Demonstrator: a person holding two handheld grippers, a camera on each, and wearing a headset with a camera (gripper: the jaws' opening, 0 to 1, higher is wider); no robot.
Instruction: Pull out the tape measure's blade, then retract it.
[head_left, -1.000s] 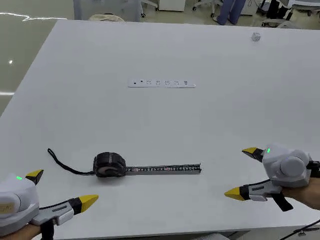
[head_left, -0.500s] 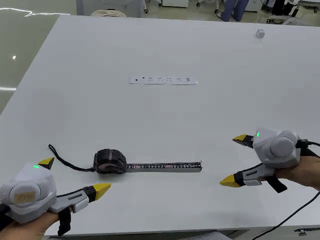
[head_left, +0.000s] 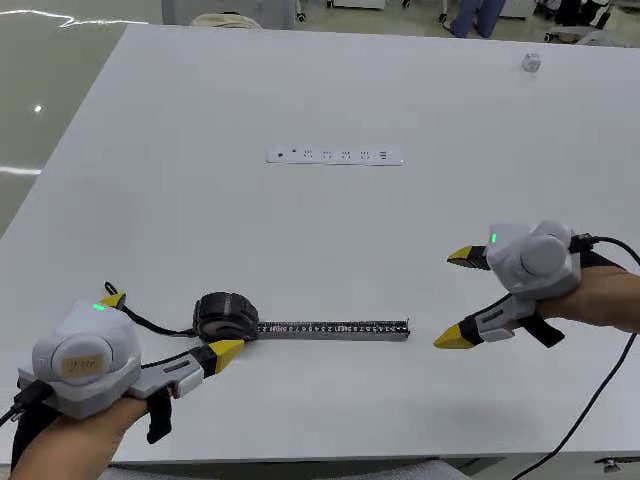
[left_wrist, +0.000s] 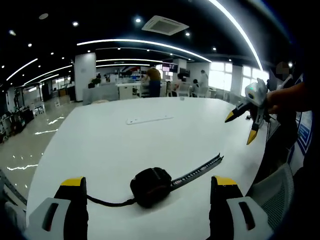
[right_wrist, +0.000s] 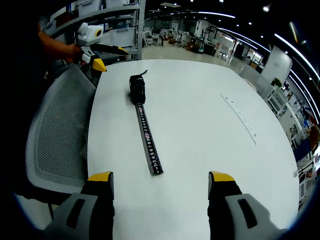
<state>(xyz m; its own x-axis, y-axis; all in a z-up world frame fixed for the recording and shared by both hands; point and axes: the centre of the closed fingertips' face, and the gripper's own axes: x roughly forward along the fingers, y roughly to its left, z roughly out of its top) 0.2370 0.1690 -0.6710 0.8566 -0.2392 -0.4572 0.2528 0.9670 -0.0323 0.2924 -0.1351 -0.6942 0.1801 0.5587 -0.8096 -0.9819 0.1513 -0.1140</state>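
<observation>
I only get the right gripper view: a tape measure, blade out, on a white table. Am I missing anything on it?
Observer: Yes. The head view shows a small pale object near the table's far edge, too small to identify.
Operator: Is the other gripper holding the tape measure?
Observer: No. The left gripper view shows the tape measure just ahead of the left gripper's open jaws, not gripped.
Operator: Is mine switched on?
Observer: A green light glows on the right gripper.

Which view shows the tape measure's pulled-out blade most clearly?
The right gripper view: the blade lies lengthwise, whole, marks visible. In the head view the blade is thin; the left gripper view foreshortens it behind the case.
</observation>
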